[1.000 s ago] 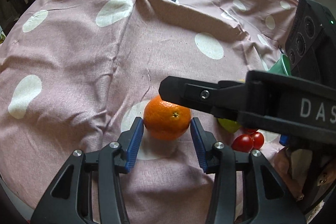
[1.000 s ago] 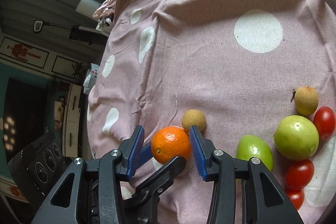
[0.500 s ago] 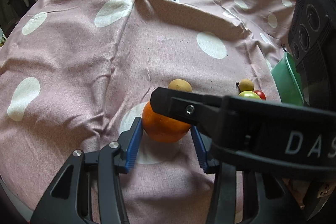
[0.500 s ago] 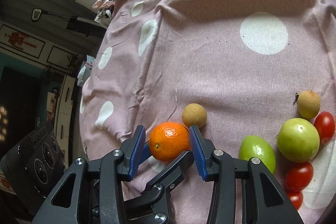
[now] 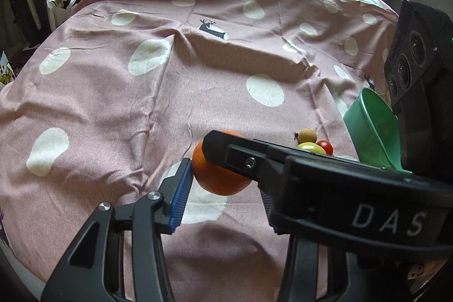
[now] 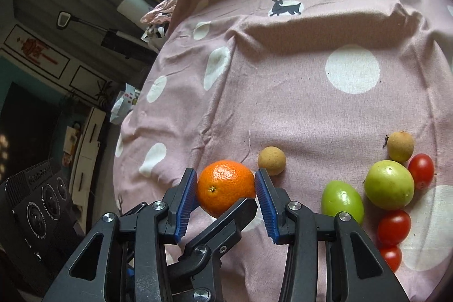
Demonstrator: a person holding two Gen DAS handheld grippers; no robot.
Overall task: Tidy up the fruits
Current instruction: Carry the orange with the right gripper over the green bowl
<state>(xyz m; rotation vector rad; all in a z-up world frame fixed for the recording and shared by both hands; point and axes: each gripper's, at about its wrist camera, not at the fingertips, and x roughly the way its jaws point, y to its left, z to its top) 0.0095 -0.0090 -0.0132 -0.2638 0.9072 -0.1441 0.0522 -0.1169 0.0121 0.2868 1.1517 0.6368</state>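
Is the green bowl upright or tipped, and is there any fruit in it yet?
Tipped: in the left wrist view the green bowl leans, its mouth facing the cloth. The inside that shows holds no fruit; the rest is hidden.

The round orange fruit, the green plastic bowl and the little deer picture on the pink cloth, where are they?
Round orange fruit [image 6: 226, 187]: right wrist view, front skin between the blue pads.
Green plastic bowl [image 5: 371, 126]: left wrist view, inner wall.
Deer picture [image 6: 284, 6]: right wrist view, the deer's body.
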